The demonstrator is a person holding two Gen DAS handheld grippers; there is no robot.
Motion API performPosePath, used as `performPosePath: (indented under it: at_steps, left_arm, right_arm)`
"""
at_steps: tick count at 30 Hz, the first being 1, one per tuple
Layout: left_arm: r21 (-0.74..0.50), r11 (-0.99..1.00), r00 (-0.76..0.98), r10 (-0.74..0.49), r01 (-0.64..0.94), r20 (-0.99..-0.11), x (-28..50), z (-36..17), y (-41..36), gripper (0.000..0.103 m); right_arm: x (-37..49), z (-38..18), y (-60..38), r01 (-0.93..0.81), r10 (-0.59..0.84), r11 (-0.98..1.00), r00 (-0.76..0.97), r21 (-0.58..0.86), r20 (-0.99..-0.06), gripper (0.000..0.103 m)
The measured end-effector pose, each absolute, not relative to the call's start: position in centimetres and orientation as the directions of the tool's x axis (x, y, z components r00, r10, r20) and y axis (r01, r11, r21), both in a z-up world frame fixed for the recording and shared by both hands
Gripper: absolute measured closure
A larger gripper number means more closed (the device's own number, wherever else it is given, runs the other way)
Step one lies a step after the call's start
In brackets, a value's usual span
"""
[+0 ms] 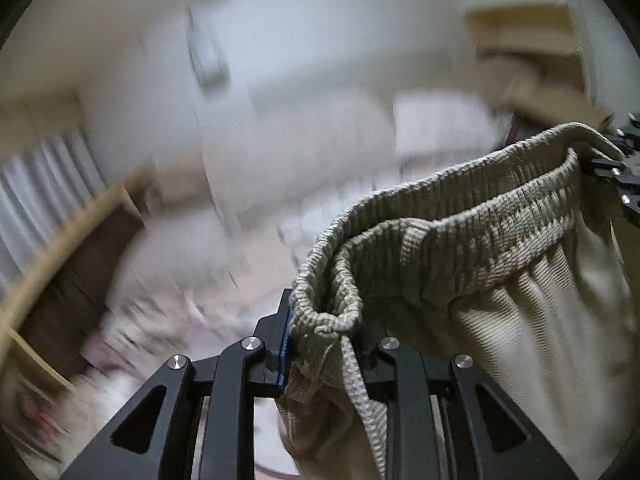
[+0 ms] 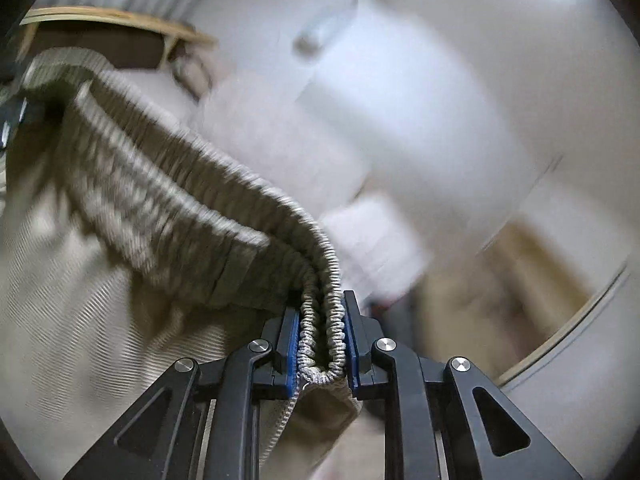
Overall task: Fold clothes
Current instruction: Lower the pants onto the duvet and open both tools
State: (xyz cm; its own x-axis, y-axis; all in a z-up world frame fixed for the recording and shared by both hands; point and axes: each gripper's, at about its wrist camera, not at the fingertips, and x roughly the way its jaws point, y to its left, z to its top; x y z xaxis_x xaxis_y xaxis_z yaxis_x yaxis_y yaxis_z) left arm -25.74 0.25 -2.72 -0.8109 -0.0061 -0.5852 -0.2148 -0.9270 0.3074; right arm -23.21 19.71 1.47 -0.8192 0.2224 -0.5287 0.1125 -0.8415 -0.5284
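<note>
Beige ribbed cloth fills both views: a pair of trousers (image 1: 500, 280) with a gathered elastic waistband (image 1: 460, 216) is held up in the air between the two grippers. In the left wrist view, the left gripper (image 1: 326, 344) sits at six o'clock, its black fingers (image 1: 280, 344) closed tight on a bunched end of the waistband, which bulges out above the tips. From there the band runs toward two o'clock, where the other gripper's black tip (image 1: 612, 172) meets the far end of the band. The trouser cloth hangs below the band at four o'clock.

In the right wrist view, the right gripper (image 2: 322, 344) is likewise at six o'clock, its blue-lined fingers (image 2: 290, 352) pinched on a doubled fold of the waistband (image 2: 320, 344), which stands upright between them and touches both pads. The band stretches away toward ten o'clock, with the cloth drooping at eight o'clock. A wooden frame (image 2: 120, 20) shows at eleven o'clock. The room behind is too blurred to make out.
</note>
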Motion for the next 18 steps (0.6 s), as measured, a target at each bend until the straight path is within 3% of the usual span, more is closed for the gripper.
performPosePath:
  at_steps: [3, 8, 18]
  left_arm:
    - [0.302, -0.924, -0.738, -0.033, -0.234, -0.674, -30.2, -8.2, 0.5, 0.080]
    - [0.284, -0.917, -0.642, -0.042, -0.279, -0.765, -36.8, -15.4, 1.4, 0.080]
    - [0.259, -0.921, -0.613, -0.029, -0.291, -0.790, -44.4, -17.2, 3.6, 0.080]
  right_arm:
    - [-29.4, -6.3, 19.0, 0.148, 0.248, -0.853, -0.728, -0.501, -0.639, 0.084]
    - [-34.7, -13.5, 19.8, 0.151, 0.293, -0.837, -0.687, -0.526, -0.664, 0.084]
    - [-42.2, -16.2, 21.0, 0.112, 0.363, -0.826, -0.645, -0.553, -0.673, 0.084]
